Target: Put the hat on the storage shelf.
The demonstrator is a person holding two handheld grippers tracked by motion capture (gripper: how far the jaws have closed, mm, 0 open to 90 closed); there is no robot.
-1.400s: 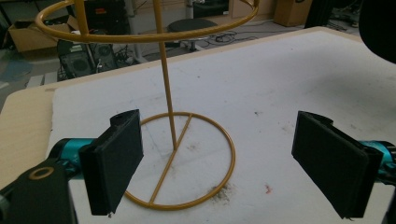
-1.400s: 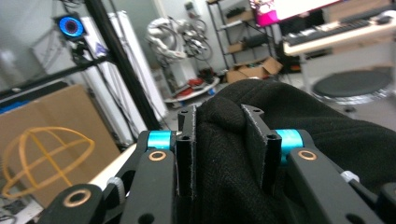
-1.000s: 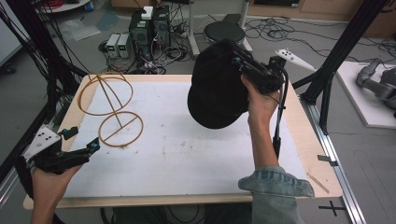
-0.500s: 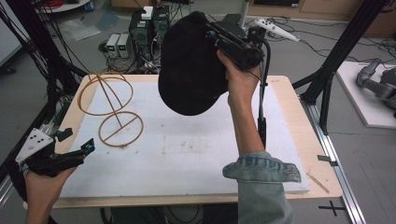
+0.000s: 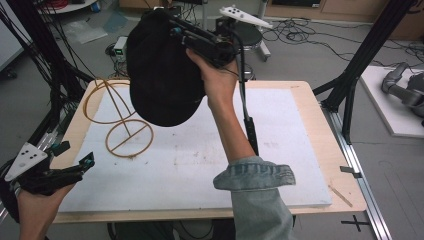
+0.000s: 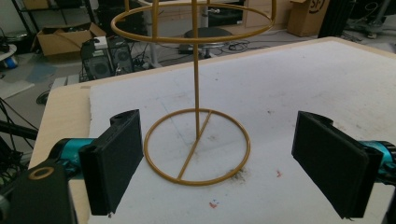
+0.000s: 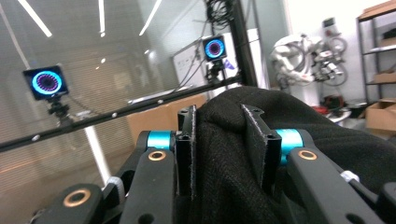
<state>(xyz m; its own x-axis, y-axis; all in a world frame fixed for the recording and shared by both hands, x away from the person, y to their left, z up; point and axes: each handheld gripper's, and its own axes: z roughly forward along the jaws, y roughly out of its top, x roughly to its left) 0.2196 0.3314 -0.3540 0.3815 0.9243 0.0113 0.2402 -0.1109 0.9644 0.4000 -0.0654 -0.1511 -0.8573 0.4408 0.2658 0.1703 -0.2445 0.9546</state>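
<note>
A black cap [image 5: 162,75] hangs in the air above the back left of the table, held by my right gripper [image 5: 172,31], which is shut on a fold of its fabric [image 7: 224,135]. Below and to its left stands a gold wire hat stand [image 5: 122,122] with a ring base [image 6: 197,147] and an upper hoop [image 6: 191,23]. My left gripper [image 5: 82,165] rests low at the table's front left corner, jaws wide open with nothing between them, facing the stand's base. Its fingers [image 6: 116,163] frame the stand.
A white mat [image 5: 200,155] covers the wooden table [image 5: 310,100]. A black frame post [image 5: 350,85] rises at the right edge, and cables and boxes lie on the floor behind. The person's sleeve [image 5: 255,185] crosses the mat's front middle.
My right gripper has carried the cap up and leftward, from the table's back right to above the stand. The left gripper has stayed at the front left corner.
</note>
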